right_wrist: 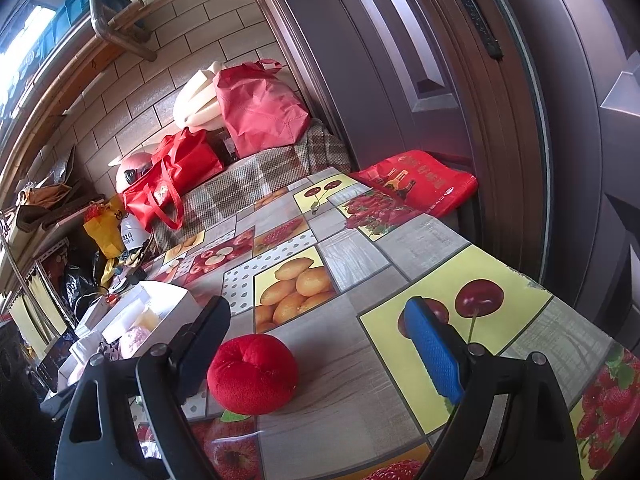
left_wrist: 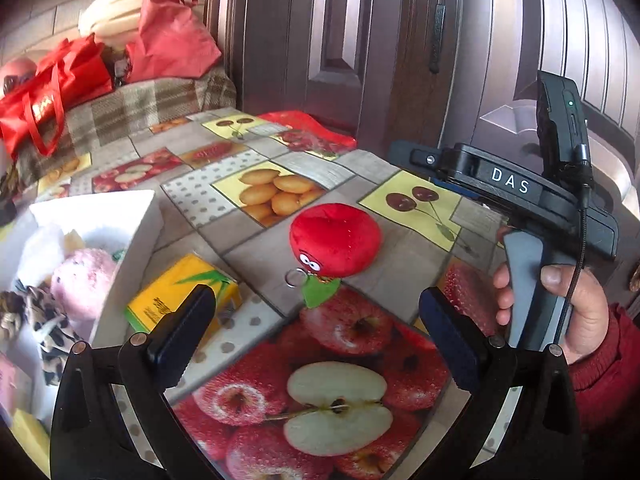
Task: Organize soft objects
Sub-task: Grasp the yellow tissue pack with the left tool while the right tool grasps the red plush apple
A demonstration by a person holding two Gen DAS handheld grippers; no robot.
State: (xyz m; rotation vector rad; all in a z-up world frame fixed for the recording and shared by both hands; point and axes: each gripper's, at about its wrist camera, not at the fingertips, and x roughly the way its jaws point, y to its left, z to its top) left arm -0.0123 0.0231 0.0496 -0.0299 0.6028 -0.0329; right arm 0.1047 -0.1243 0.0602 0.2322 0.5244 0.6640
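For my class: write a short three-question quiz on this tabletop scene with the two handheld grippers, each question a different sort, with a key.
1. True or false: the round red plush tomato toy lies inside the white foam box.
2. Which gripper's jaws stand open? A) left gripper only B) right gripper only C) both
3. Fill in: the yellow tissue pack lies between the white foam box and the ____.

Key: 1 false, it rests on the fruit-print tablecloth; 2 C; 3 plush tomato toy.
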